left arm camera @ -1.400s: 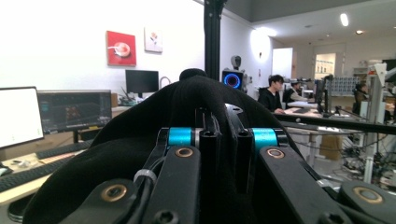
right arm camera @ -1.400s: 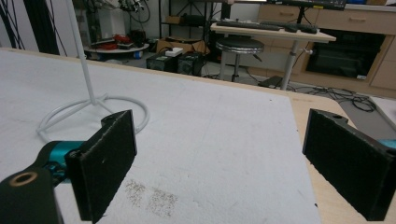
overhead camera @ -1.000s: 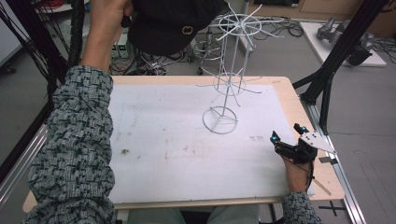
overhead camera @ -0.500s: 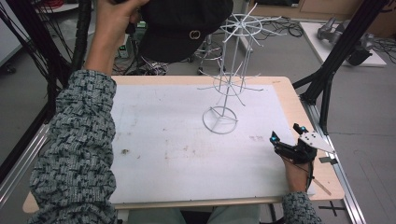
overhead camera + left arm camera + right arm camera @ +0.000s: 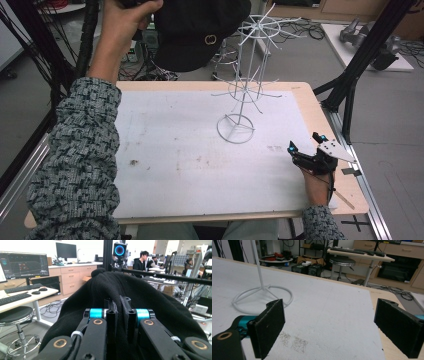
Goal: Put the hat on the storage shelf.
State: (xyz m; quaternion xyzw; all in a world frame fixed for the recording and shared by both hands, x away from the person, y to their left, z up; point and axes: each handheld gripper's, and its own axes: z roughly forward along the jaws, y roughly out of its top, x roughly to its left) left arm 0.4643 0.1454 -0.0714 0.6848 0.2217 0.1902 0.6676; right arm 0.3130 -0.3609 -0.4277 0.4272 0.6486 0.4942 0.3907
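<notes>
At the top of the high view, left of centre, the left claw (image 5: 117,315) holds a black hat (image 5: 200,30) up in the air, its jaws pinched almost together on a fold of the cloth. The white wire rack (image 5: 245,85) stands right of centre on the tabletop (image 5: 165,150), its long axis upright, its top spokes just right of the hat and about level with it. So the hat likely has to travel rightward over the rack's top. The right claw (image 5: 312,150) rests at the lower right of the tabletop, jaws wide apart and empty, below and right of the rack's ring base.
</notes>
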